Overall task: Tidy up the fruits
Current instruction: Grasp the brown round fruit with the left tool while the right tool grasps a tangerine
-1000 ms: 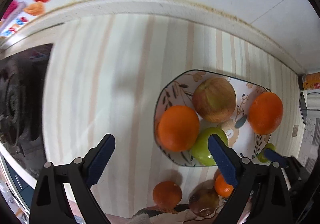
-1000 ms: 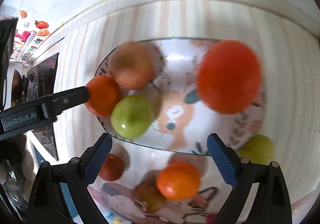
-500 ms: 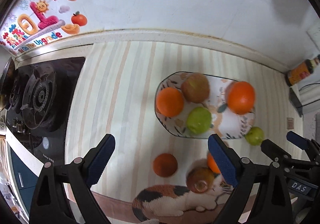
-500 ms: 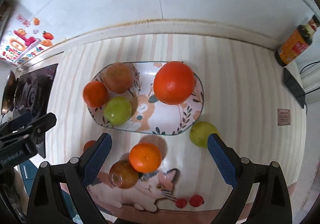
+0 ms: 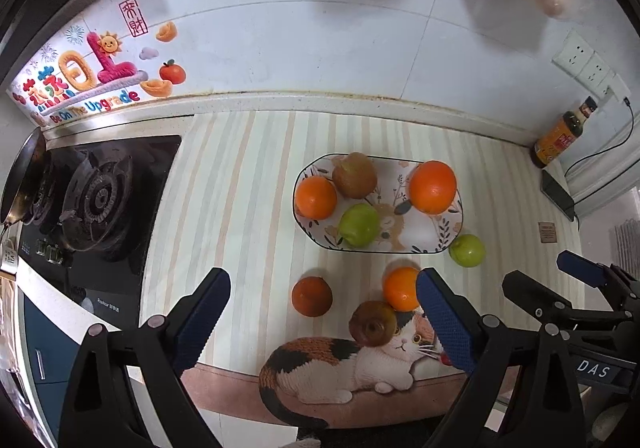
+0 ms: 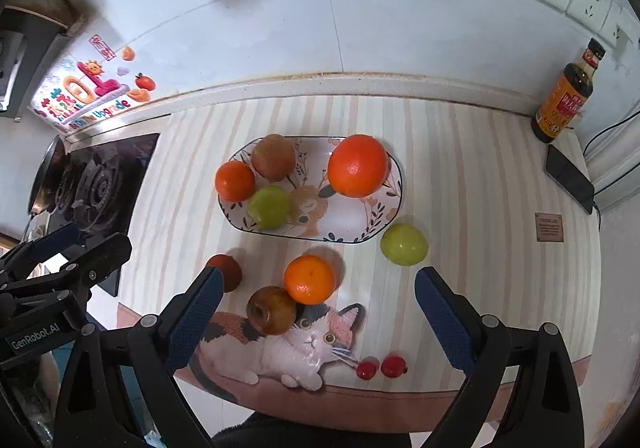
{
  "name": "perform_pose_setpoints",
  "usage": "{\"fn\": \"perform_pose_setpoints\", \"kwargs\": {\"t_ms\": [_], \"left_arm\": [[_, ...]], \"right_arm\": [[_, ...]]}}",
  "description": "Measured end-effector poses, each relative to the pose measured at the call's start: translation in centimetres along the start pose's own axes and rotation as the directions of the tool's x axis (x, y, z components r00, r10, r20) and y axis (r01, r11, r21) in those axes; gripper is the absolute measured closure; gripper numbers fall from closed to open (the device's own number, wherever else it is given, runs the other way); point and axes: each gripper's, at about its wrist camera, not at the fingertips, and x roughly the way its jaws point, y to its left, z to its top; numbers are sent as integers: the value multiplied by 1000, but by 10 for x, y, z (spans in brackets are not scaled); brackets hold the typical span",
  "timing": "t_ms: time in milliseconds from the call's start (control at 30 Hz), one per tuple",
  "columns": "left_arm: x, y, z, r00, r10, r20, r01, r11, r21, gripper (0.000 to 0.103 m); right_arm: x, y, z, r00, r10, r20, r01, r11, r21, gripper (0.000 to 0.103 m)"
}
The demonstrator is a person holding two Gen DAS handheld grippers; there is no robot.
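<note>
Oval plate point(image 6: 394, 204) sits mid-counter toward the back edge, holding a large orange point(image 6: 357, 165), small orange point(image 6: 235, 181), brown apple point(image 6: 273, 157) and green apple point(image 6: 268, 206). Four fruits lie loose by the front edge. Left gripper point(image 5: 322, 322) and right gripper point(image 6: 318, 314) both spread wide, empty.
</note>
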Motion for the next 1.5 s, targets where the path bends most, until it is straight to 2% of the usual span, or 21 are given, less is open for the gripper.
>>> {"fn": "perform_pose_setpoints", "kwargs": {"t_ms": [333,433,500,600,800,833,933,1167,1333,1433,1467,1500], "left_arm": [[-12,-3,-5,1000,-2,28,2,1000,0,8],[2,0,-5,1000,11,5,-11,1000,4,7],[14,3,-6,999,33,-1,-33,999,8,3],[44,9,-10,995,78,-58,-78,997,5,3],[118,23,-20,973,95,-212,-99,995,-12,3],[134,26,-23,962,93,-255,-102,995,-22,3],[166,34,-29,942,84,-325,-106,993,-50,4],[214,43,-39,905,-15,-425,-49,989,-141,4],[229,40,-42,890,-62,-451,-14,986,-163,4],[233,38,-45,886,-73,-458,-3,986,-164,19],[234,38,-47,885,-82,-458,3,985,-171,30],[236,39,-48,882,-92,-462,8,984,-180,37]], "right_arm": [[-23,-2,-4,999,24,38,-25,999,28,5],[-10,-11,-2,999,51,10,-51,997,61,5],[6,-14,-3,997,72,-20,-70,995,76,5],[45,-21,-6,986,134,-96,-122,985,122,5],[143,-32,-19,951,186,-248,-131,966,222,5],[159,-32,-21,945,188,-267,-127,965,231,6],[191,-33,-25,934,188,-305,-112,962,251,16],[233,-23,-28,916,183,-356,-95,963,251,19],[245,-19,-29,912,179,-370,-88,964,251,21],[248,-15,-30,910,174,-375,-83,965,248,22],[249,-13,-29,910,173,-377,-82,966,246,22],[250,-12,-30,909,171,-380,-80,967,243,23]]}}
